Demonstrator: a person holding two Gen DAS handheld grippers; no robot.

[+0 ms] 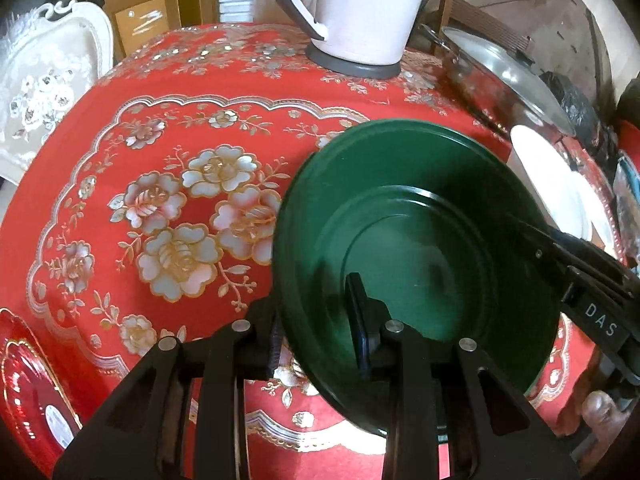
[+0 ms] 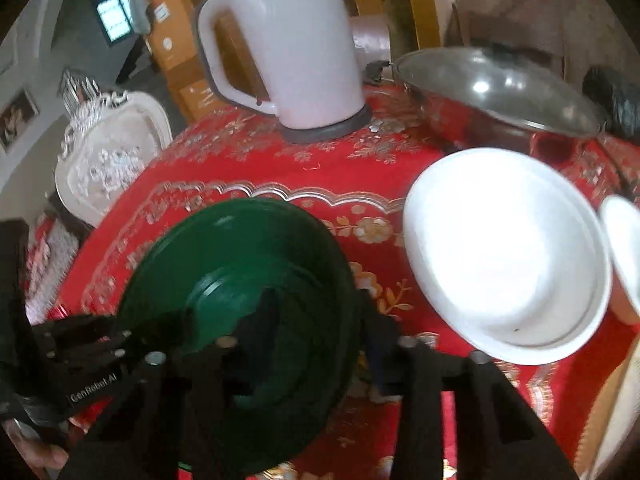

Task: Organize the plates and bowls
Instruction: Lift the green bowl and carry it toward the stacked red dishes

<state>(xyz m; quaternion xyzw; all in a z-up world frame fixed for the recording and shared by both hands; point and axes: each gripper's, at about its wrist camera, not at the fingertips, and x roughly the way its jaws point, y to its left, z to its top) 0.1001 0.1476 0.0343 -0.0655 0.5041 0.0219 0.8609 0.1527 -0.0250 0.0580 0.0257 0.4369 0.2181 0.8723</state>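
I hold the green bowl (image 1: pixel 416 240) above the red floral tablecloth (image 1: pixel 160 200), mouth tilted up toward my cameras; it is round, deep, glossy dark green; my left gripper (image 1: pixel 316 324) clamps its near rim, my right gripper (image 2: pixel 316 316) its opposite rim; a white bowl (image 2: pixel 508 252), white jug (image 2: pixel 296 52) and lidded steel pot (image 2: pixel 496 96) stand nearby.

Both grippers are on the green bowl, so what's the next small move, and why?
Probably carry the green bowl right and lower it into the white bowl. The left gripper and right gripper each pinch an opposite rim, one finger inside and one outside, and the white bowl sits open beside it.
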